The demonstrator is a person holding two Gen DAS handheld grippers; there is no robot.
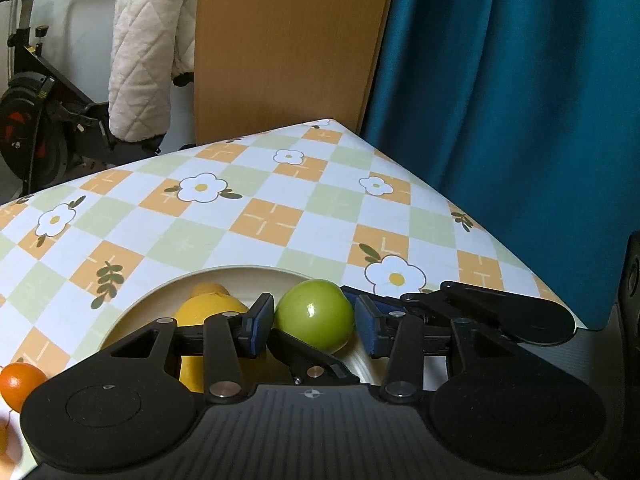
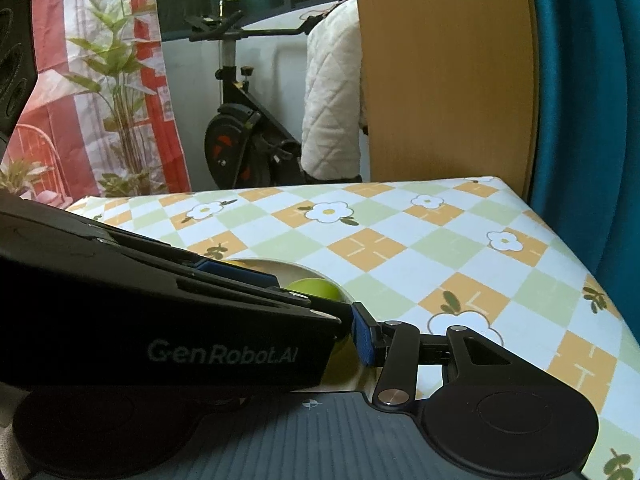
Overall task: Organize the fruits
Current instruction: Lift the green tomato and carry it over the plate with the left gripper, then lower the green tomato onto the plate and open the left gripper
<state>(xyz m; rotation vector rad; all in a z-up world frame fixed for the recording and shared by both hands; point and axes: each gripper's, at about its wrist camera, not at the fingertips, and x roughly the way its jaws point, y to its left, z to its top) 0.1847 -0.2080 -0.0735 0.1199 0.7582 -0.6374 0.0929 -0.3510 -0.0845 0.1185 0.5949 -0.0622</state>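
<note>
A green apple (image 1: 316,314) lies on a cream plate (image 1: 256,272) between the blue pads of my left gripper (image 1: 314,326). The jaws stand open; the pads do not press the apple. A yellow lemon (image 1: 208,308) lies on the plate left of the apple, partly behind the left finger. A small orange (image 1: 18,384) sits on the table at the far left. In the right wrist view the left gripper's body (image 2: 160,320) covers my right gripper's left finger. Only the right pad (image 2: 363,336) shows, beside the apple (image 2: 316,289). The plate rim (image 2: 280,266) peeks out.
The table wears a checked flower-print cloth (image 1: 280,208). Its far edge meets a wooden panel (image 1: 288,40) and a blue curtain (image 1: 500,120). An exercise bike (image 2: 240,132) and a white quilted jacket (image 1: 148,40) stand beyond the table.
</note>
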